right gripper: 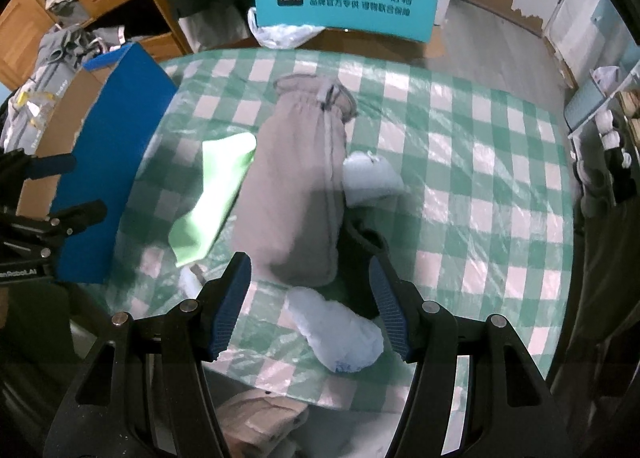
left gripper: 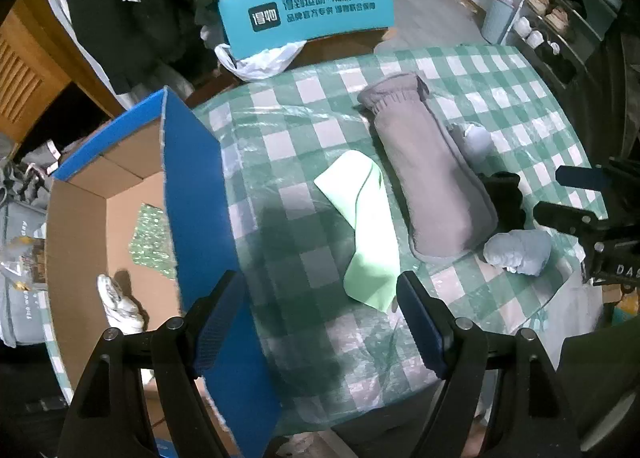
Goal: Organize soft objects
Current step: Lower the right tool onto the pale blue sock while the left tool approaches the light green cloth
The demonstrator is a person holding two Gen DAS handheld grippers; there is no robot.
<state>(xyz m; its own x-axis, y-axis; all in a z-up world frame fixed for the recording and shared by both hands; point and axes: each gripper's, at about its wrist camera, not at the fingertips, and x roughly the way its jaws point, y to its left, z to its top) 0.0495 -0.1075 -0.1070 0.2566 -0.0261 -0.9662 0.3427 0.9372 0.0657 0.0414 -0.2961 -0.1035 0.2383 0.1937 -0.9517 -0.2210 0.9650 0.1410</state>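
Six soft items lie in view. On the green checked tablecloth (left gripper: 460, 74), mid-frame, are one long grey pouch (left gripper: 424, 170), one light green cloth (left gripper: 368, 230) just left of it, one dark item (left gripper: 506, 198) touching the pouch's right side, and two pale blue bundles (left gripper: 516, 252) (right gripper: 370, 178), apart. The open cardboard box (left gripper: 188, 194) with blue flaps, at left, holds one white item (left gripper: 120, 304) and a patterned green piece (left gripper: 152, 236). A teal chair back (left gripper: 308, 16) stands behind the table. The left gripper (left gripper: 320, 322) is spread wide and empty above the table edge; the right gripper (right gripper: 310, 308) is wide too, over the nearer bundle.
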